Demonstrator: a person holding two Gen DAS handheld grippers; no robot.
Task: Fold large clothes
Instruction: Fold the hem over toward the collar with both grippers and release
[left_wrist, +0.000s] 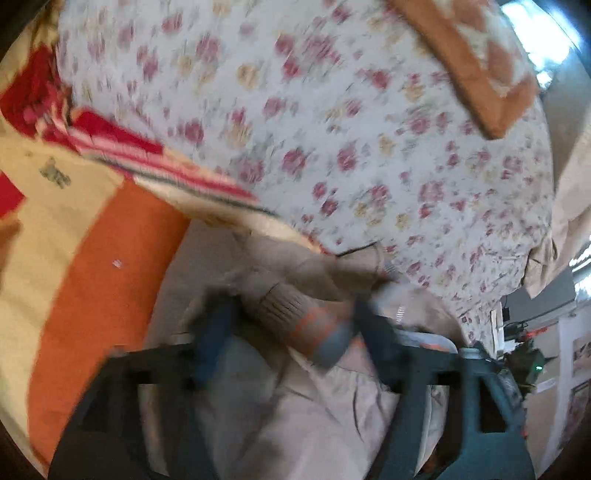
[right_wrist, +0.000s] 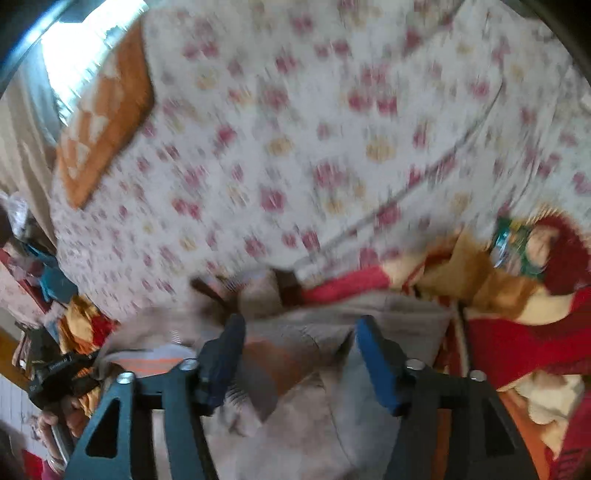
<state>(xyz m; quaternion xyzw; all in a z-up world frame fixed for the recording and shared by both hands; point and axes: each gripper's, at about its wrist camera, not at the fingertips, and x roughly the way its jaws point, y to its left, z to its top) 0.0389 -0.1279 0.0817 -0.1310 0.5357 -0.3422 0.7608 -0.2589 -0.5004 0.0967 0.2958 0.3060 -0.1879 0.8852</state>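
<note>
A beige garment lies bunched on the bed. Its ribbed sleeve cuff with orange and grey stripes sits between the wide-apart fingers of my left gripper; the pads are not pressing on it. In the right wrist view the same beige cloth lies under my right gripper. That gripper is open, and a striped cuff lies loose between its blue pads. Both views are blurred.
A floral bedsheet covers the bed beyond. An orange and cream blanket and a red striped cloth lie left, an orange pillow far right. In the right wrist view red and yellow bedding is piled right; a hand with a black device shows lower left.
</note>
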